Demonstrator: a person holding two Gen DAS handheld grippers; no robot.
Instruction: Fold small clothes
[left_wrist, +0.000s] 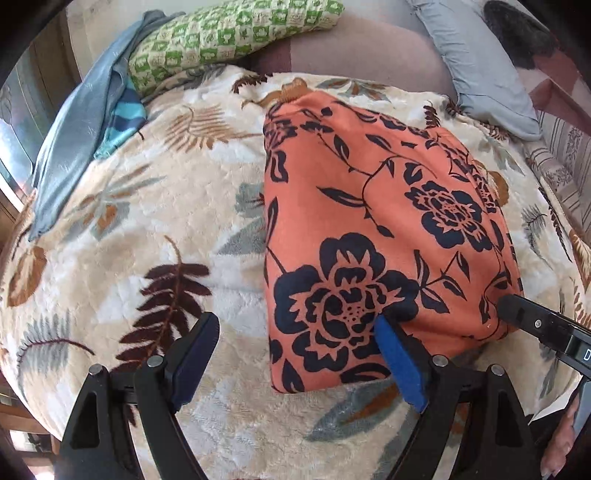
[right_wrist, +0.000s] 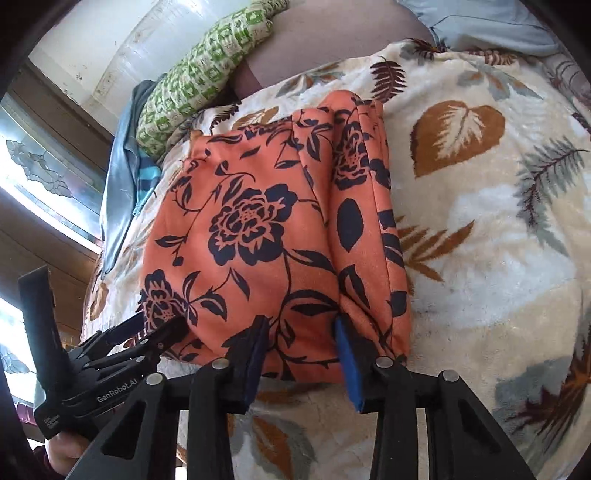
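A folded orange cloth with dark blue flowers (left_wrist: 369, 221) (right_wrist: 266, 221) lies flat on the leaf-patterned blanket (left_wrist: 166, 221) (right_wrist: 480, 258). My left gripper (left_wrist: 295, 325) (right_wrist: 162, 321) stands wide open at the cloth's near left corner. One pad rests over the cloth and the other over the blanket, and nothing is pinched. My right gripper (right_wrist: 301, 326) sits at the near right edge with its jaws about half apart. The smooth cloth edge lies between its fingers, with no bunching. In the left wrist view one of its fingers (left_wrist: 524, 317) lies on the cloth's right edge.
A green checked pillow (left_wrist: 229, 33) (right_wrist: 207, 62) and a blue-grey garment (left_wrist: 74, 140) (right_wrist: 118, 177) lie at the far left. At the far right lies a grey pillow (left_wrist: 480, 66). A person's hands (left_wrist: 561, 443) (right_wrist: 62, 450) hold the grippers.
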